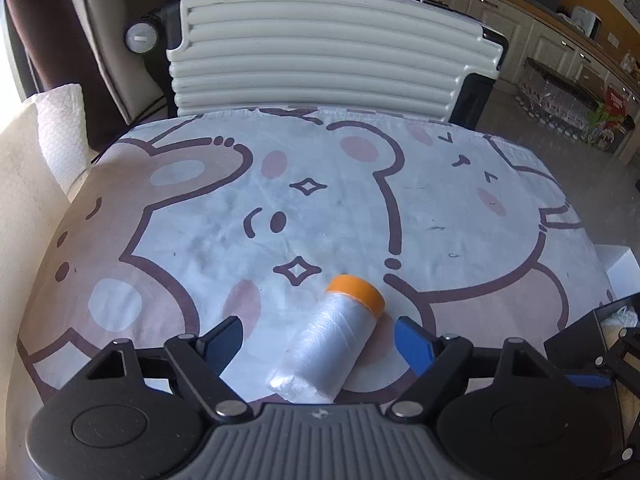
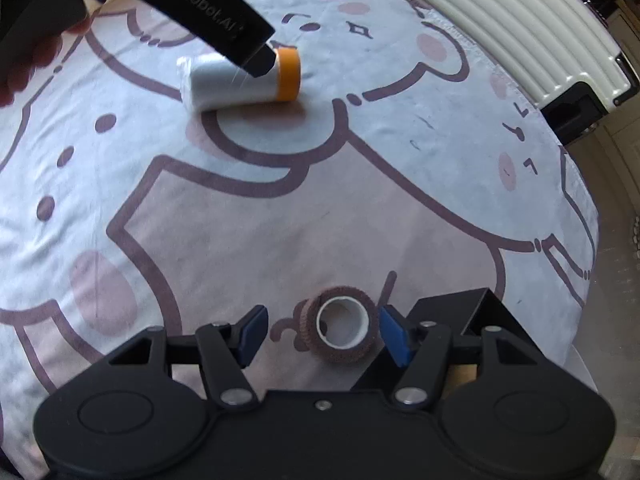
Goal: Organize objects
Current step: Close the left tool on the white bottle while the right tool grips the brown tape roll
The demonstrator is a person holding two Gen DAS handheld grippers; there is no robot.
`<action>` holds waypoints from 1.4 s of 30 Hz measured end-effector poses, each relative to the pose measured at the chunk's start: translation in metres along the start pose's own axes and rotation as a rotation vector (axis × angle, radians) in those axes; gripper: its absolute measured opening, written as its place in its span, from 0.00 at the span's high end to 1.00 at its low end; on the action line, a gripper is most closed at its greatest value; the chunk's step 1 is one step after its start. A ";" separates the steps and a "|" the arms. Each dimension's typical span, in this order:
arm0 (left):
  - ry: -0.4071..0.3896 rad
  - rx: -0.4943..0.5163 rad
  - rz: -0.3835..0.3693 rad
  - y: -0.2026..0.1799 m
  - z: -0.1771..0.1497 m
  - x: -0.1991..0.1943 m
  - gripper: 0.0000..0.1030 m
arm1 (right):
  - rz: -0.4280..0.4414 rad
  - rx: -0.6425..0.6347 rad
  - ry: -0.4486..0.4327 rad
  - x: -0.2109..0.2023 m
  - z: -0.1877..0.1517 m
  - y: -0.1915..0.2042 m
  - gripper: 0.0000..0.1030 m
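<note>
Brown bandage roll (image 2: pixel 342 330) white core, orange-capped plastic roll (image 1: pixel 328 344)

open cloth (image 1: pixel 320 208) ahead, suitcase (image 1: pixel 320 56) apparently walling far edge

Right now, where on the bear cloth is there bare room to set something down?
Bare: the wide stretch between the orange-capped roll and the ribbed suitcase. Crowded: the near edge, with the left tool around that roll and the right tool around the brown bandage roll.
</note>
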State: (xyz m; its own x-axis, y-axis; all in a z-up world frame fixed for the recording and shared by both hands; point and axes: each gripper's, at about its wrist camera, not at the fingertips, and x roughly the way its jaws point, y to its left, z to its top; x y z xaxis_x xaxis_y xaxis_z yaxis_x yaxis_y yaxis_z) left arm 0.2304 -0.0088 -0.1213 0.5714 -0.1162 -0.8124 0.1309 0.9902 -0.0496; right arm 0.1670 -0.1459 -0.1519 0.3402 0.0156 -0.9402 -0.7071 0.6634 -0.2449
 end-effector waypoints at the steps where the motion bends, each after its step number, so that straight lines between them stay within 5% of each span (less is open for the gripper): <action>1: 0.004 0.025 0.004 -0.003 0.000 0.002 0.21 | -0.003 -0.016 0.019 0.003 0.000 0.001 0.40; 7: 0.049 0.103 -0.003 -0.013 -0.002 0.016 0.26 | 0.000 -0.037 0.035 0.007 0.002 0.000 0.44; 9: 0.066 0.111 -0.006 -0.015 -0.003 0.019 0.28 | -0.019 -0.036 0.034 0.007 0.003 -0.002 0.56; 16: 0.100 0.115 0.021 -0.017 -0.004 0.027 0.38 | 0.034 0.007 0.004 0.000 0.004 -0.010 0.56; 20: 0.127 0.053 0.039 -0.009 -0.002 0.031 0.50 | 0.107 0.063 -0.056 -0.012 0.009 -0.010 0.56; 32: 0.209 -0.155 -0.044 0.016 -0.004 0.027 0.53 | 0.257 0.098 -0.077 -0.011 0.014 0.011 0.55; 36: 0.239 -0.215 -0.061 0.024 -0.005 0.023 0.54 | 0.306 0.087 -0.079 -0.014 0.011 0.013 0.43; 42: 0.245 -0.218 -0.067 0.025 -0.007 0.020 0.54 | 0.327 0.181 -0.090 -0.010 0.009 0.002 0.47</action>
State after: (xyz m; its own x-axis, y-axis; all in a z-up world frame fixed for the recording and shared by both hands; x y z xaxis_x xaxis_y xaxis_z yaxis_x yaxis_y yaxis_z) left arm 0.2389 0.0142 -0.1427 0.3519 -0.1852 -0.9175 -0.0303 0.9775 -0.2089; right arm 0.1682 -0.1382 -0.1411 0.1729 0.3085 -0.9354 -0.6690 0.7338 0.1184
